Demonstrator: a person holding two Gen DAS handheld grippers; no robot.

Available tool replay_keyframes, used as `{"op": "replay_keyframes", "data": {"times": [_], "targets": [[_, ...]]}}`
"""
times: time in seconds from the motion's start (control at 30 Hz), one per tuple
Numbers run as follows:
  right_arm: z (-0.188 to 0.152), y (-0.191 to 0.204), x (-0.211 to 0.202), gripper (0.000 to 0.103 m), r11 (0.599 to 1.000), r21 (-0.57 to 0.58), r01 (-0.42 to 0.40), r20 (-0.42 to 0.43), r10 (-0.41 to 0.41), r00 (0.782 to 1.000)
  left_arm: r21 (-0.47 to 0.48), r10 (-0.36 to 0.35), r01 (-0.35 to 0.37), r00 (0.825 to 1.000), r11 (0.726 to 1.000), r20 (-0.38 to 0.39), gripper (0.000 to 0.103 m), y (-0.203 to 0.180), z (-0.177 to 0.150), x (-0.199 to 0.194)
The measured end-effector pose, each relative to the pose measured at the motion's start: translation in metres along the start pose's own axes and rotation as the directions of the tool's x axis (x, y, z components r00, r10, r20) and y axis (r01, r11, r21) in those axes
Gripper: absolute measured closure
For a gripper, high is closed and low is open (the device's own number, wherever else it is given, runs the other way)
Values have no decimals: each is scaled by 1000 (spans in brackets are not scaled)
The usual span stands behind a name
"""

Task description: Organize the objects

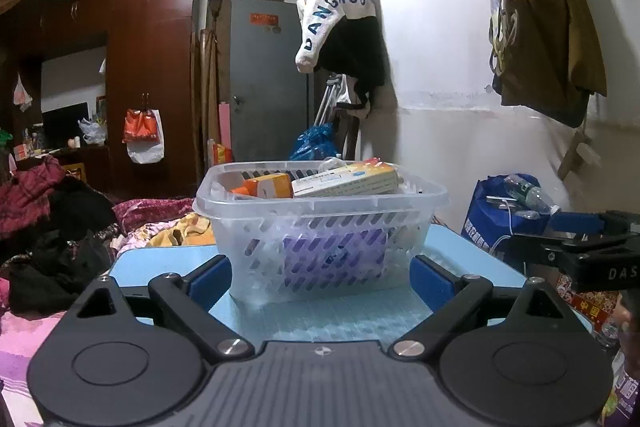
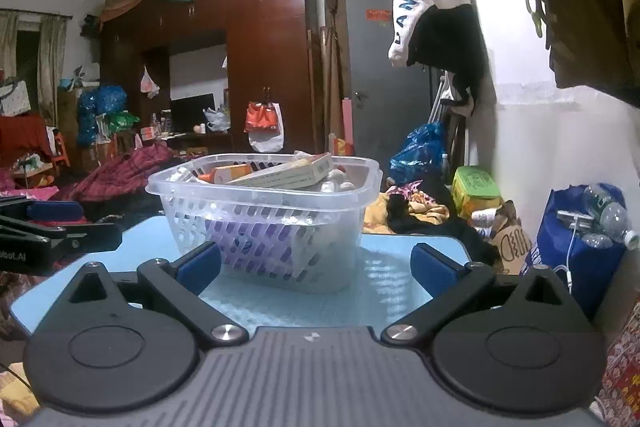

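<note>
A clear slotted plastic basket [image 1: 320, 227] stands on a small light-blue table [image 1: 160, 263]. It holds an orange box [image 1: 268, 185], a long white and yellow box [image 1: 348, 179] and a purple pack low inside. My left gripper [image 1: 320, 279] is open, its blue pads on either side of the basket's near end, not touching. In the right wrist view the same basket [image 2: 264, 215] sits ahead and slightly left on the table [image 2: 400, 267]. My right gripper [image 2: 316, 269] is open and holds nothing. Each gripper shows at the edge of the other's view.
Heaped clothes and bedding [image 1: 60, 227] lie left of the table. A blue bag with plastic bottles [image 1: 508, 215] stands at the right against the white wall [image 1: 460, 107]. A green box [image 2: 476, 187] and more clothes lie beyond the table. A brown wardrobe [image 1: 152, 67] is far behind.
</note>
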State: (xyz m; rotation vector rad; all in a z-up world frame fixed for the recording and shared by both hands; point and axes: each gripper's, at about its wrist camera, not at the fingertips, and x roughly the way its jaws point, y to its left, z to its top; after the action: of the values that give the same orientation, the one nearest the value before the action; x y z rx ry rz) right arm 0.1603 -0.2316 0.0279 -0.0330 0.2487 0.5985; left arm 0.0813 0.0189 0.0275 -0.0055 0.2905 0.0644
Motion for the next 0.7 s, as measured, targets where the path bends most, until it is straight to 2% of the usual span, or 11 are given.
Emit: {"op": "replay_keyframes", "data": {"times": [0.7], "targets": [[-2, -1, 1, 0, 1000, 14, -1, 1, 1, 1000, 20, 17, -17, 1000, 1000, 0, 6, -8, -3, 3]]}}
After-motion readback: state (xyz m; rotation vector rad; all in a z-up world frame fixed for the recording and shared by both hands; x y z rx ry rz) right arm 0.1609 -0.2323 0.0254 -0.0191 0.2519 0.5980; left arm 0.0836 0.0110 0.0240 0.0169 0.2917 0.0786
